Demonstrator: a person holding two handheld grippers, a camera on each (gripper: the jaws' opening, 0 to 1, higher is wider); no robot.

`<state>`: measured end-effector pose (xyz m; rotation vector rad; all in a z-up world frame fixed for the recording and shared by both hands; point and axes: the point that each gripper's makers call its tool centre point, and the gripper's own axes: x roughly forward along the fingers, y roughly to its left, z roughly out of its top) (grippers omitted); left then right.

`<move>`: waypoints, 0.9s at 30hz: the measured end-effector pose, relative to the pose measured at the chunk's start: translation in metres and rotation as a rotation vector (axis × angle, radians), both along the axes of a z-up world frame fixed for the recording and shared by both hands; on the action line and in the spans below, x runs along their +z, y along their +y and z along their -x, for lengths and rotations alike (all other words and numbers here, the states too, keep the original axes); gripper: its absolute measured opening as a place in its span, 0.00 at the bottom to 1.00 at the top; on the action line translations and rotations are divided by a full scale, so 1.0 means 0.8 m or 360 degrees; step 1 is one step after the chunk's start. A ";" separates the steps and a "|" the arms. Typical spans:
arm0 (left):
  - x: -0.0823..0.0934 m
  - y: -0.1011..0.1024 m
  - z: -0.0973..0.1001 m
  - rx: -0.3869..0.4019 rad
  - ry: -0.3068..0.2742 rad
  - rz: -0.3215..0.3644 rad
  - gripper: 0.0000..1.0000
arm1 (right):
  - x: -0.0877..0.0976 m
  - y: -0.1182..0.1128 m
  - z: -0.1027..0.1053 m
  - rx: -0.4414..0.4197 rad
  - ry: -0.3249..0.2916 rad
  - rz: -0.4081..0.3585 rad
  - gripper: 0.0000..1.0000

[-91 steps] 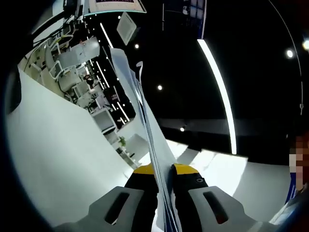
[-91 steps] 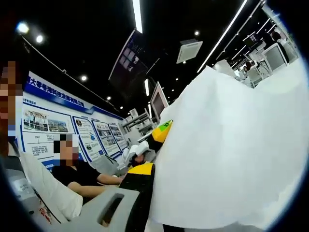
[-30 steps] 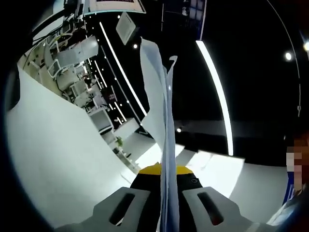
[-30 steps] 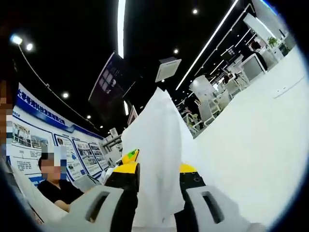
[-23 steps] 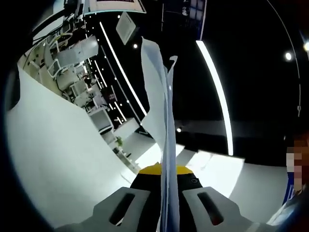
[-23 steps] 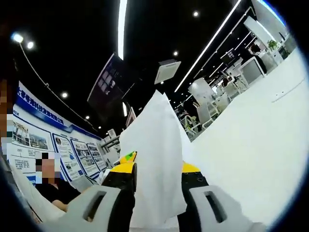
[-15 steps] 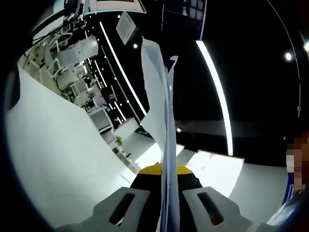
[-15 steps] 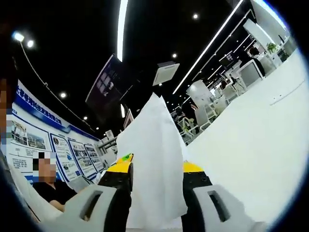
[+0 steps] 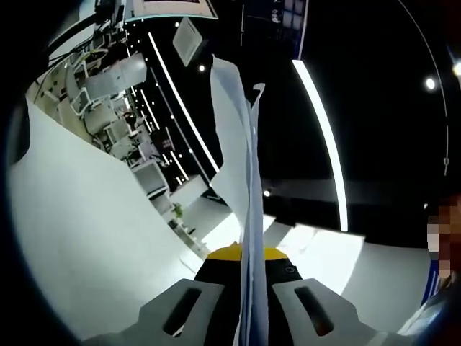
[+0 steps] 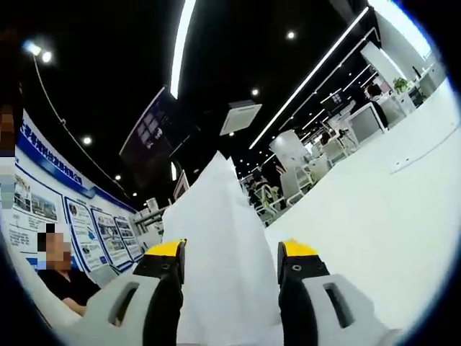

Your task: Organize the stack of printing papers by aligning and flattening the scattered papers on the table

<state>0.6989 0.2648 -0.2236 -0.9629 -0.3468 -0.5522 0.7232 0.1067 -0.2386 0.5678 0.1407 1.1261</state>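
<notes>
We found the papers (image 9: 241,180) standing on edge, pinched fast in the left gripper (image 9: 245,270) and running straight out along its jaws, while the right gripper (image 10: 230,288) stood parted around the same papers (image 10: 216,245) without clamping them.

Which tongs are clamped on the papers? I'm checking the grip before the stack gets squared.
The left tongs: their jaws pinch the edge-on paper stack. The right tongs stand open, jaws apart either side of the sheet.
</notes>
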 end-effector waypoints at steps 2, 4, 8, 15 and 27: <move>0.000 0.001 0.000 0.0001 -0.0003 -0.0001 0.06 | 0.001 -0.003 -0.003 -0.0016 -0.0004 -0.0006 0.48; 0.000 0.001 0.000 -0.0001 -0.0002 0.0000 0.06 | 0.002 -0.006 -0.006 -0.0040 -0.0006 -0.0007 0.52; 0.000 0.000 0.000 0.0000 -0.0003 0.0000 0.06 | 0.002 -0.010 -0.013 -0.0092 -0.0025 0.0015 0.69; 0.000 0.000 0.000 -0.0002 -0.0003 0.0000 0.06 | 0.004 -0.021 -0.022 -0.0154 -0.0034 0.0023 0.66; 0.001 0.001 0.001 -0.0003 -0.0009 0.0006 0.06 | 0.005 -0.039 -0.035 -0.0247 -0.0070 0.0096 0.78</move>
